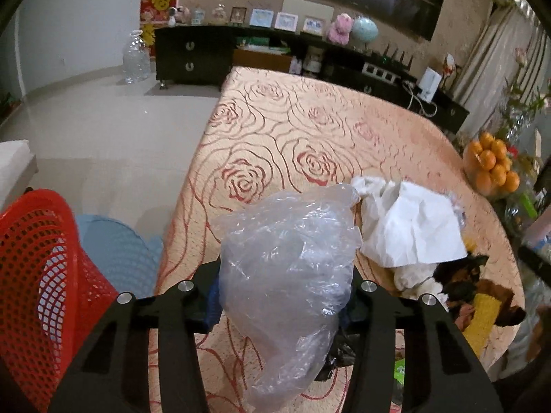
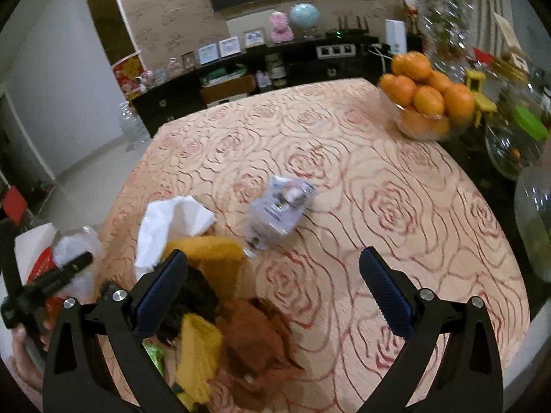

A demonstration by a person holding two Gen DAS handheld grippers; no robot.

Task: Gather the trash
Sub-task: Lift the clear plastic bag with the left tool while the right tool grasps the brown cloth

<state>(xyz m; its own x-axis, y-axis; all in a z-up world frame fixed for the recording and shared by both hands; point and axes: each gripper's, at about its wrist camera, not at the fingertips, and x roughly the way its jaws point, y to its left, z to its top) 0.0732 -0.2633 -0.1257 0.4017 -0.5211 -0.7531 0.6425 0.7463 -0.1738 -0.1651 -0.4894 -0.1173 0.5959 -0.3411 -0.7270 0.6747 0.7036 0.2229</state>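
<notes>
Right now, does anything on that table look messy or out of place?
Yes. A heap of litter sits at the near edge of the rose tablecloth: crumpled white paper, yellow and brown wrappers. A crushed packet lies apart. The left gripper holds a clear plastic bag.

In the left wrist view the clear plastic bag (image 1: 289,275) covers the fingertips of the left claw (image 1: 280,296), so how the pads meet it cannot be seen, and the red basket (image 1: 38,275) is cut off by the left edge. In the right wrist view the small wrapper (image 2: 280,208) on the tabletop (image 2: 396,206) is blurred and its print unreadable. There the pile of yellow and brown scraps (image 2: 234,337) is smeared and runs off the bottom edge.
</notes>
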